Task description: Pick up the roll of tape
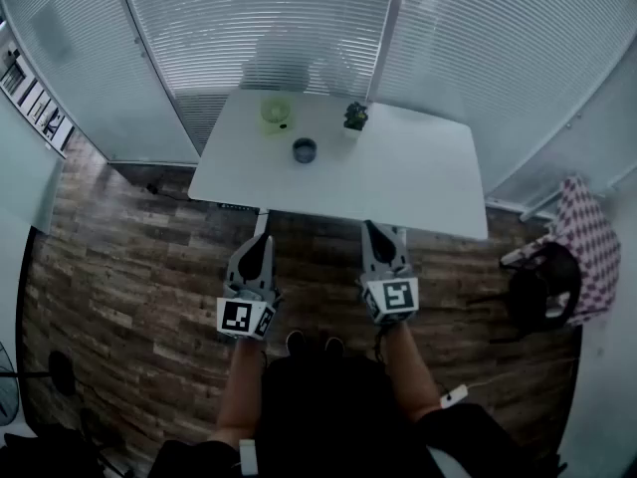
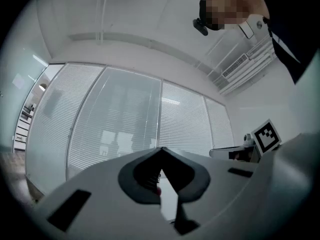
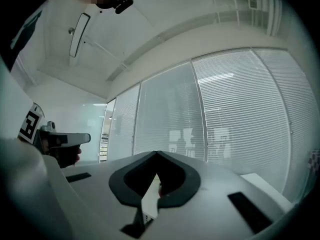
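Observation:
The roll of tape (image 1: pixel 305 149), a small dark ring, lies flat on the white table (image 1: pixel 418 177), left of its middle. My left gripper (image 1: pixel 261 242) and right gripper (image 1: pixel 376 229) hang side by side over the wood floor, short of the table's near edge and well apart from the tape. Both point toward the table with their jaws closed to a tip and nothing between them. The left gripper view shows only the left gripper (image 2: pixel 161 149) against the blinds. The right gripper view shows the right gripper (image 3: pixel 157 152) the same way. Neither gripper view shows the tape.
A pale green container (image 1: pixel 276 114) and a small dark object (image 1: pixel 355 117) stand near the table's far edge. Glass walls with blinds (image 1: pixel 299 28) close off the back. A chair with a checked cloth (image 1: pixel 582 232) and a black bag (image 1: pixel 542 287) stand at the right.

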A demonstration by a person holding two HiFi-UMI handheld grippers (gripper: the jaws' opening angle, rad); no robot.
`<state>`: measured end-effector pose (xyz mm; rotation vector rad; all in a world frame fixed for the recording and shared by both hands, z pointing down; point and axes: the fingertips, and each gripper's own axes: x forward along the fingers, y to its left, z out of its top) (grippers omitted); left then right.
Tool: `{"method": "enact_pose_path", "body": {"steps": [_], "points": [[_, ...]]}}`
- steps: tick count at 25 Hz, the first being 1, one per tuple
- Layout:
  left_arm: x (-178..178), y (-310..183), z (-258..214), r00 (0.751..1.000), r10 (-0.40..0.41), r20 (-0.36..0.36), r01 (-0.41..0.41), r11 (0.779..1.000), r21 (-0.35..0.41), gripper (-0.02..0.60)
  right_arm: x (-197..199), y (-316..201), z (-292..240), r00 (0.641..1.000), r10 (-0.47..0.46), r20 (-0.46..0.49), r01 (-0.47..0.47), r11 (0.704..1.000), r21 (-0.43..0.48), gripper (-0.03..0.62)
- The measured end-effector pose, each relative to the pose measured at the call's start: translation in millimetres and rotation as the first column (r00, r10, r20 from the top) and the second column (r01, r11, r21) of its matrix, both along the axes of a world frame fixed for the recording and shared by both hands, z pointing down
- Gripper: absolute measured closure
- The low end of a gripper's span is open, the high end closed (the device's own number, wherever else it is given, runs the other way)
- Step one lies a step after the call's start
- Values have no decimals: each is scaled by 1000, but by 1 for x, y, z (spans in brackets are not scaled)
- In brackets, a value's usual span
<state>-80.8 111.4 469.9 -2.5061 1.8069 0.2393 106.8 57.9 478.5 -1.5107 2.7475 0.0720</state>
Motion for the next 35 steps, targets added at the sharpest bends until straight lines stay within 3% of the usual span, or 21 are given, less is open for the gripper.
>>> {"method": "enact_pose_path", "body": {"steps": [11,18,29,35], "points": [[0,-8,4,999,-23,30,23,1000,-12,577,-2,-9,2,999,-31,-12,31,1000,-6,588],[-8,-9,4,998,-59,-33,59,998,-19,577,14,-16,10,1000,6,27,-5,999,-35,588],[0,-19,-7,989,-125,81,126,992,-11,577,27,-17,14,997,-74,-12,74,997,-25,588],[3,-17,-6,985,-157,73,157,988,-4,577,29,-22,14,996,-94,-1,94,995,-17,588]]}}
